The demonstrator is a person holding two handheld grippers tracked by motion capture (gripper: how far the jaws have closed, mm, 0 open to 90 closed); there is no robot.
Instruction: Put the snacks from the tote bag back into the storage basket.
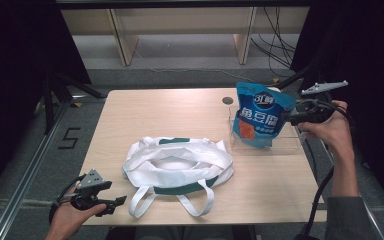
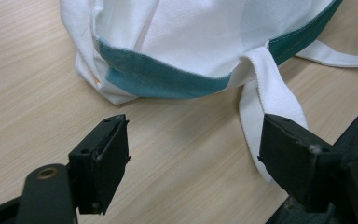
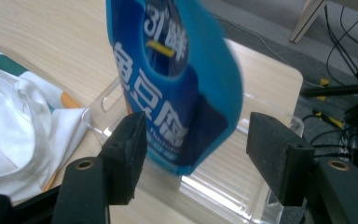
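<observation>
The blue snack pouch (image 1: 260,116) stands upright in the clear plastic tray (image 1: 290,146) at the table's (image 1: 180,107) right edge, so nothing has gone into the white tote bag (image 1: 177,165) yet; judging by the layout, the job is to move the pouch into that bag, and both the grasp and the carry are still to do. The right gripper (image 3: 193,154) has its jaws wide apart, with the pouch's lower part between them. One pad sits just beside the pouch's face and the other stands off from its edge, so the pads straddle it without pressing. The bag lies slumped with its mouth open toward the near edge of the table, its handles trailing to that edge. The left gripper (image 2: 193,156) waits at the near left corner, jaws spread wide and holding nothing, with one white handle strap (image 2: 270,95) running just beside its right jaw.
</observation>
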